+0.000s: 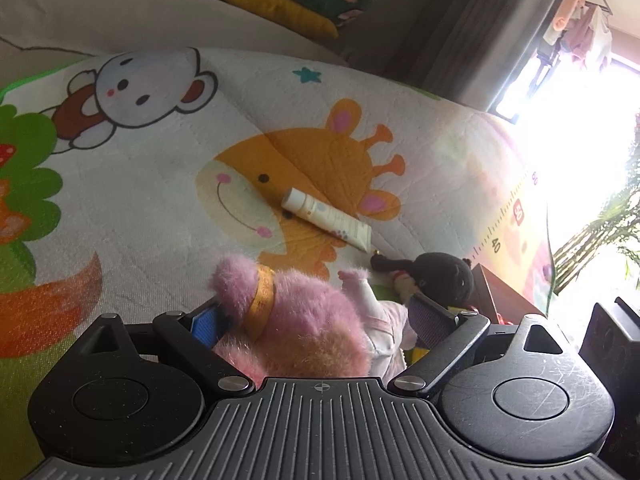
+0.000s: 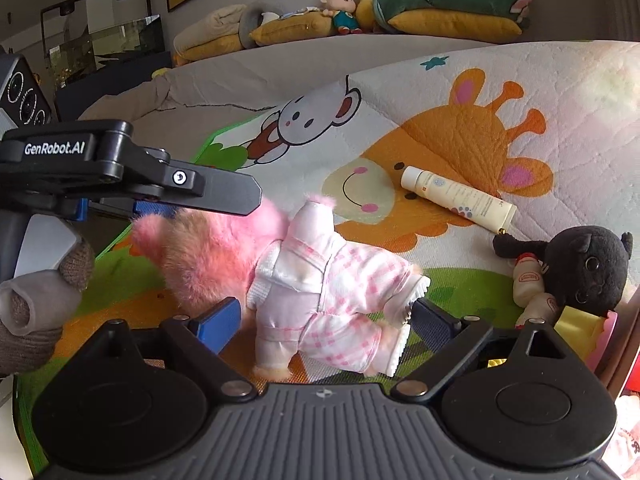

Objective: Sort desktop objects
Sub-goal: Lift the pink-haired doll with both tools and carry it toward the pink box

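A pink furry plush doll (image 2: pixel 320 280) in a pink-and-white checked outfit lies across both views. My left gripper (image 1: pixel 320 318) has its pads against the doll's furry head (image 1: pixel 288 320) and is shut on it; that gripper (image 2: pixel 200 188) also shows at the left of the right wrist view. My right gripper (image 2: pixel 326 318) is open, its fingers standing either side of the doll's legs. A cream tube (image 1: pixel 326 218) (image 2: pixel 460 200) lies on the giraffe print. A black plush toy (image 1: pixel 440 276) (image 2: pixel 584 264) lies at the right, with small bottles (image 2: pixel 528 280) beside it.
A cartoon-print play mat (image 1: pixel 160 200) covers the surface. A brown box (image 1: pixel 500 292) sits at its right edge. Cushions and soft toys (image 2: pixel 400 12) line a sofa back behind. A gloved hand (image 2: pixel 36 300) holds the left gripper. Bright window glare fills the right.
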{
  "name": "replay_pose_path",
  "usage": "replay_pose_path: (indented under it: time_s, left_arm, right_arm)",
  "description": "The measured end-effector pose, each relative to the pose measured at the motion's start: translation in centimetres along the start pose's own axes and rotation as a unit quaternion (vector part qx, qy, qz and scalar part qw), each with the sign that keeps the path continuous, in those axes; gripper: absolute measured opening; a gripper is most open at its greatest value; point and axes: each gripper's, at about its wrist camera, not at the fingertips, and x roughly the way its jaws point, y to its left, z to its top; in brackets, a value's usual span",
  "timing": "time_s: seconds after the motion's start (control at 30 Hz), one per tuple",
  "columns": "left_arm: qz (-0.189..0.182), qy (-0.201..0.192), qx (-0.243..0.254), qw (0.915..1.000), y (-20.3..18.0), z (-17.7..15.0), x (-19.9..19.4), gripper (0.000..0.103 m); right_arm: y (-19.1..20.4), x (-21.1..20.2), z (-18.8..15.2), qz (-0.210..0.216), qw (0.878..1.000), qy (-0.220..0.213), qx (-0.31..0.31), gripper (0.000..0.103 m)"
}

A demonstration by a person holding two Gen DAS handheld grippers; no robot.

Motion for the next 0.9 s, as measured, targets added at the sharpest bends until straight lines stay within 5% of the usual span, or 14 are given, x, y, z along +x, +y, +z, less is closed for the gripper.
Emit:
replay_pose_path:
  time_s: [0.47,0.77,0.9]
  left_arm:
    - [0.01,0.039,-0.001,0.9992,1.4,-1.9,1.7,0.096]
    - [0.012,0.016,-0.027,0.9994,3.0,-0.1,2.0,0.096]
    - [0.017,0.016,-0.027,0.9994,3.0,0.3,2.7,0.096]
  right_arm:
    - [-0.4,3.5,-0.1,0.011,0.999,0.03,-0.015,0.101]
    - [-0.2,4.8,0.5,-0.015,0.999,0.019,-0.03,0.101]
    - [-0.2,4.8,0.7,-0.032,0.999,0.012,-0.032,0.089]
